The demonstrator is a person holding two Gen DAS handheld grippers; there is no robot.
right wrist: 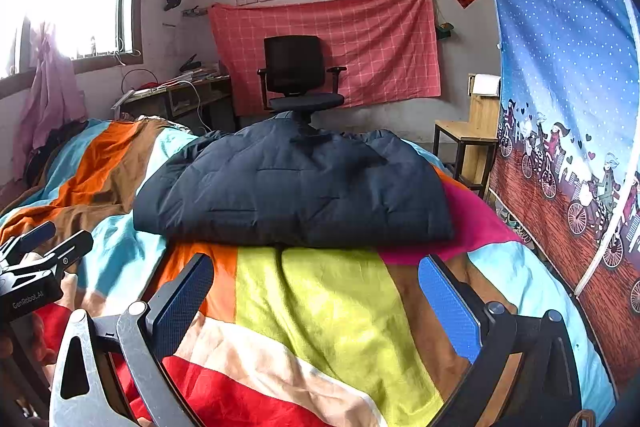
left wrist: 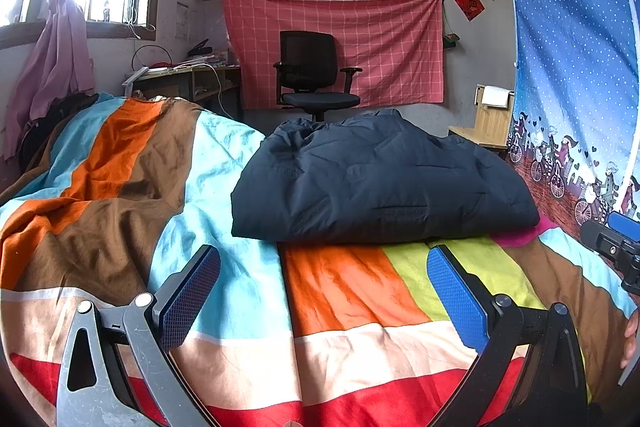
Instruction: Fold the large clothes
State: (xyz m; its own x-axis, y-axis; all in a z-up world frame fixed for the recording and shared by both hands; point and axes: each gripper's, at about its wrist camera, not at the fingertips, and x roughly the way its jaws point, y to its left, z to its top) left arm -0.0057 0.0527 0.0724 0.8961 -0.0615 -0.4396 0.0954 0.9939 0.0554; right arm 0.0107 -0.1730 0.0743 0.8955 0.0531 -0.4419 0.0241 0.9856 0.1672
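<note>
A dark navy quilted jacket [left wrist: 380, 183] lies folded into a thick bundle on the striped bedspread [left wrist: 340, 291]; it also shows in the right wrist view [right wrist: 296, 187]. My left gripper [left wrist: 324, 259] is open and empty, held just in front of the jacket's near edge. My right gripper [right wrist: 316, 267] is open and empty, also just short of the near edge. The right gripper shows at the right edge of the left wrist view [left wrist: 616, 243]. The left gripper shows at the left edge of the right wrist view [right wrist: 44, 243].
The bedspread [right wrist: 328, 307] is rumpled to the left. A blue patterned curtain [left wrist: 576, 87] hangs on the right. A black office chair [left wrist: 312, 75], a desk [left wrist: 188, 79] and a wooden stool [right wrist: 468, 143] stand beyond the bed.
</note>
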